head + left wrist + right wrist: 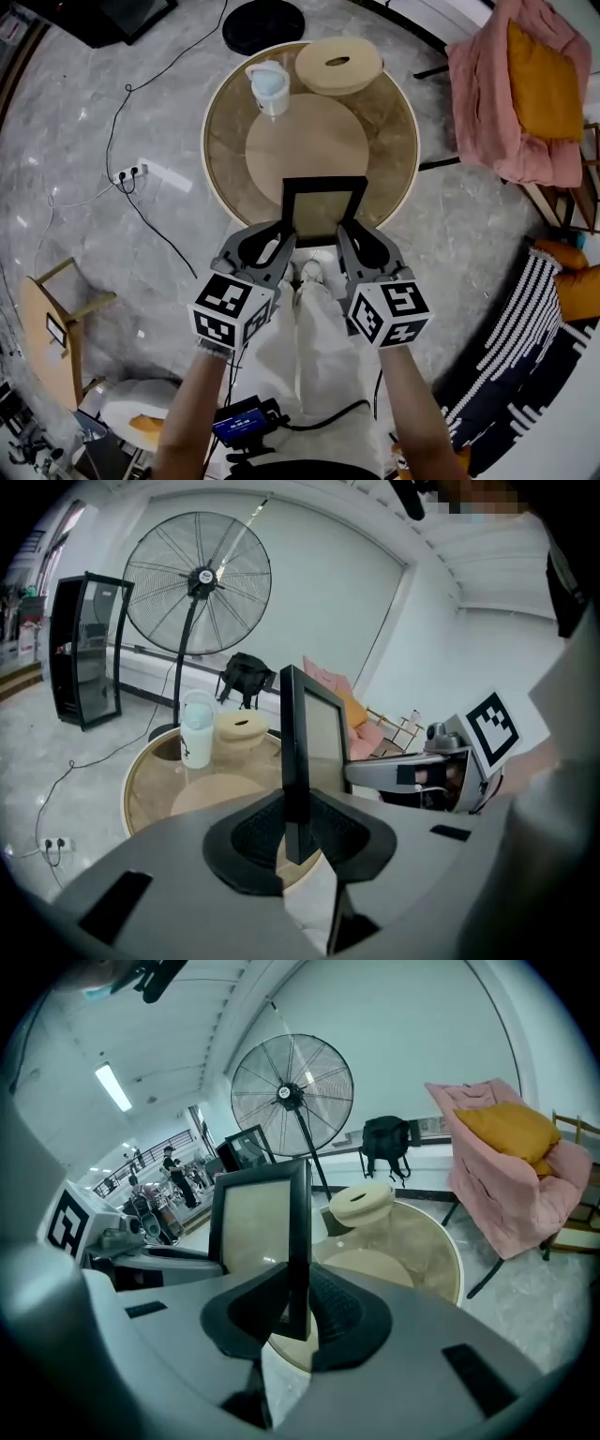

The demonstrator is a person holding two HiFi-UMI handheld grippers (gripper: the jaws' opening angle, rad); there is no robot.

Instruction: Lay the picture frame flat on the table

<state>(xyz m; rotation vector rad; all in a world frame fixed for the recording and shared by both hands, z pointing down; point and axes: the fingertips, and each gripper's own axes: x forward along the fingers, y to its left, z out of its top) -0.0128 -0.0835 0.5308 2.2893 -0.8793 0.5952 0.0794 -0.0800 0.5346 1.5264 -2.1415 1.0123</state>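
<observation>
Picture frame [323, 208], seemingly upright, clamped between left gripper [277, 244] and right gripper [354, 241].

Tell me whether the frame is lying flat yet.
Not flat: the frame stands nearly upright, clamped at its side edges by the left gripper and right gripper, held above the table.

The picture frame [323, 208] is finished in black, the table [389, 122] in tan and brown. Both the left gripper [281, 236] and the right gripper [352, 234] are coloured grey, with black-and-white square markers on their cubes. The floor [178, 103] is veined in grey marble.
</observation>
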